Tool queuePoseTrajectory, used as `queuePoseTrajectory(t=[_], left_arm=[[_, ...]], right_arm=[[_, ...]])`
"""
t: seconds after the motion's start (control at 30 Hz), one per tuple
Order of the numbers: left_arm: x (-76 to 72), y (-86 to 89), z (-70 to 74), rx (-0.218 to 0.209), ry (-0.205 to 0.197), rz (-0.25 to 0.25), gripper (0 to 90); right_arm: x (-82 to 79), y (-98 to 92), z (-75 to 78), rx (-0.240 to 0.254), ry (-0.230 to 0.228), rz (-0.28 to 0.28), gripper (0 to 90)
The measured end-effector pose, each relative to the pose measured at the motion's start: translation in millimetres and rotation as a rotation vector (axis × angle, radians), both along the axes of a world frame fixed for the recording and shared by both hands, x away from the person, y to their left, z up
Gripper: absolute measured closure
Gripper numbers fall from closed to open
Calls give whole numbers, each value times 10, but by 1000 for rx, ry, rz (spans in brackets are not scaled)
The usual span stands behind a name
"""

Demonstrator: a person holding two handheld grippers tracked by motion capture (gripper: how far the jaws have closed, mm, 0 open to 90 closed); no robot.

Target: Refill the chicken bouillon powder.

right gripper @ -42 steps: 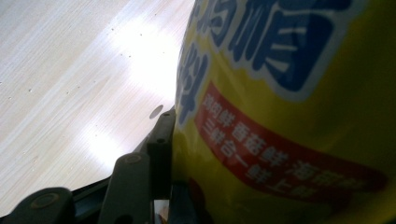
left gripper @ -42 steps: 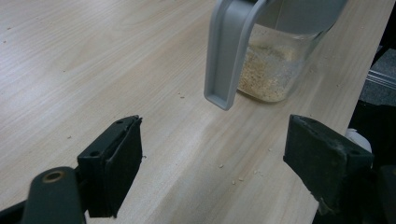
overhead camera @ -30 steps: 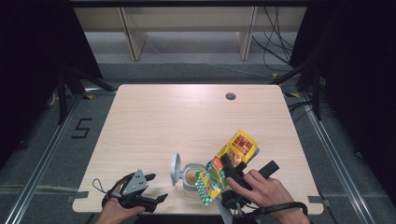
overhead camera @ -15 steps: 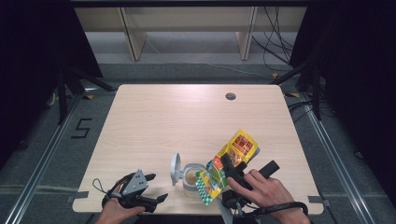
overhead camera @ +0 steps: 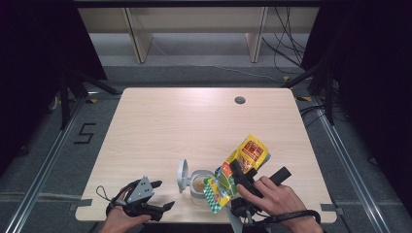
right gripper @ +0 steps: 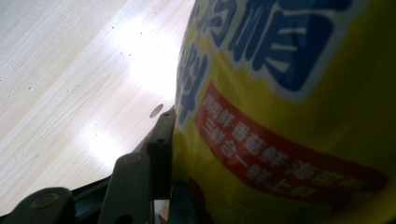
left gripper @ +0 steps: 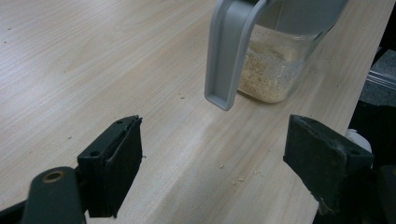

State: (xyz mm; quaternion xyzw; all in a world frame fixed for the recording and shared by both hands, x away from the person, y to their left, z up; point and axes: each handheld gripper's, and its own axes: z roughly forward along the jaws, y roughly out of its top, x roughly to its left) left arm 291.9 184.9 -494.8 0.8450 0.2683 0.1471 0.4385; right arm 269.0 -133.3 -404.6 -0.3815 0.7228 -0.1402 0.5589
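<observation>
High view: right gripper (overhead camera: 232, 183) clamped on yellow pouch (overhead camera: 243, 162), pouch tilted with low corner just above open glass jar (overhead camera: 198, 184), directly left of the claw

Right gripper view: one black jaw pressed flat against printed side of pouch (right gripper: 289, 116), wooden table (right gripper: 70, 70) beyond it

Left gripper view: left gripper (left gripper: 212, 154) with jaws wide apart and nothing between, resting ahead of grey flip lid (left gripper: 229, 51) and jar (left gripper: 273, 70) partly filled with pale granules

Judgement: pouch probably light, soft and smooth, likely to buckle or slip under weak grip; best hold across middle of body, away from the pouring corner; jar fragile, easy to tip
</observation>
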Motion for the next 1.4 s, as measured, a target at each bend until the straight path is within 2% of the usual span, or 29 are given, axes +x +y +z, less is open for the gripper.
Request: queuePoseTrajectory(t=[0.17, 0.23, 0.3, 0.37, 0.6, 0.67, 0.7, 0.77, 1.23, 1.27, 1.4], left_arm=[[0, 0, 0, 3, 1, 0, 186], [-14, -9, -7, -13, 19, 17, 186], [1, 0, 0, 1, -1, -1, 186], [-2, -1, -1, -1, 1, 1, 186], [1, 0, -1, 1, 1, 0, 186], [0, 0, 0, 3, 1, 0, 186], [-17, -10, -8, -14, 22, 20, 186], [1, -1, -1, 1, 0, 0, 186], [0, 1, -1, 0, 1, 1, 186], [1, 1, 0, 0, 0, 1, 186], [1, 1, 0, 0, 0, 0, 186]], right_arm=[[-4, -7, -1, 13, -1, -7, 542], [-2, -3, 3, -2, -8, 1, 542], [-5, -3, 5, 4, -4, -6, 542], [-6, -3, -2, 15, -8, 1, 542], [3, 1, 1, -4, 2, 1, 542], [-4, -2, -1, 7, -2, -5, 542], [-4, -2, -2, 9, 0, -5, 542], [-5, 7, -6, 2, 3, 0, 542], [-8, 5, 0, 5, -9, 9, 542], [-7, 2, -3, 8, 3, -4, 542], [-2, 8, 0, -10, 2, 2, 542]])
